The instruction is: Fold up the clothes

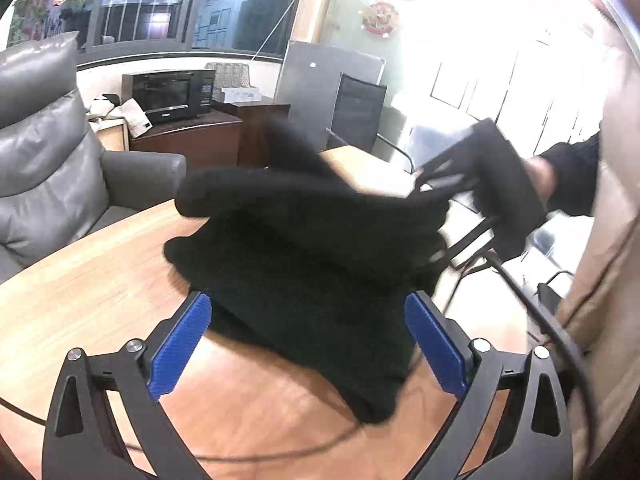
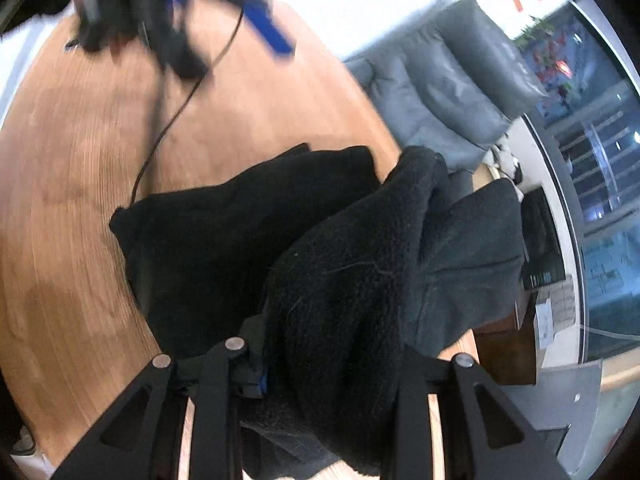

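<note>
A black fleece garment (image 1: 304, 248) is seen heaped on the wooden surface (image 1: 92, 292), one end lifted off it. The left claw (image 1: 308, 340) is held wide open, its blue pads on either side of the fabric, gripping nothing. The right claw (image 2: 332, 364) is closed on a thick fold of the garment, raised above the surface.

Left hand-held gripper (image 1: 308, 344) spread wide (empty), right hand-held gripper (image 2: 332, 364) clamped

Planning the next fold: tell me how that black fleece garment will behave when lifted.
The black fleece garment will probably flop: it already drapes in soft folds from the right gripper. Its thick pile looks grippy, unlikely to slip. It seems bulky, so loose parts may drag on the wooden table.
</note>
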Available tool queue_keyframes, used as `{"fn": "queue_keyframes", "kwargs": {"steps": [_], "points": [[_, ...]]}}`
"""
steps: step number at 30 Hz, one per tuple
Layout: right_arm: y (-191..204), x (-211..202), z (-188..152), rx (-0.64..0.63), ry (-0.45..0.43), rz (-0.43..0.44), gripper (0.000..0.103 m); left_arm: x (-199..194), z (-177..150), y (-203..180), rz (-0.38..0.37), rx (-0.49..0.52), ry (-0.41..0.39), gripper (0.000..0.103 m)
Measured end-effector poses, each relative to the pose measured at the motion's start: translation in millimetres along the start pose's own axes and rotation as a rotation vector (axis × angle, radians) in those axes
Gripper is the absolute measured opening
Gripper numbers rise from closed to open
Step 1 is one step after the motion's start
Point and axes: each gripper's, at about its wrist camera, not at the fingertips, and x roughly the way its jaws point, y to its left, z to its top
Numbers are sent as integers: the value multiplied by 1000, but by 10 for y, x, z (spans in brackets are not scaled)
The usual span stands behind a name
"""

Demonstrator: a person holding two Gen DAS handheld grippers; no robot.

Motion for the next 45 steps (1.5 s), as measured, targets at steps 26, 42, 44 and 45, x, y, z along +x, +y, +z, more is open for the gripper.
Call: {"fn": "queue_keyframes", "kwargs": {"steps": [26,42,44,45], "points": [[271,26,-239,130,-297,246,35,-244,586,169,-73,23,23,102],[-737,-494,-843,566,-467,394,73,-2130,1498,311,199,-331,-118,103],[-1026,-524,-1017,679,-474,402,73,-2362,1473,287,282,-364,-158,103],[-1163,-466,-1078,742,-474,398,73,-2479,1461,274,321,-382,-182,103]]}}
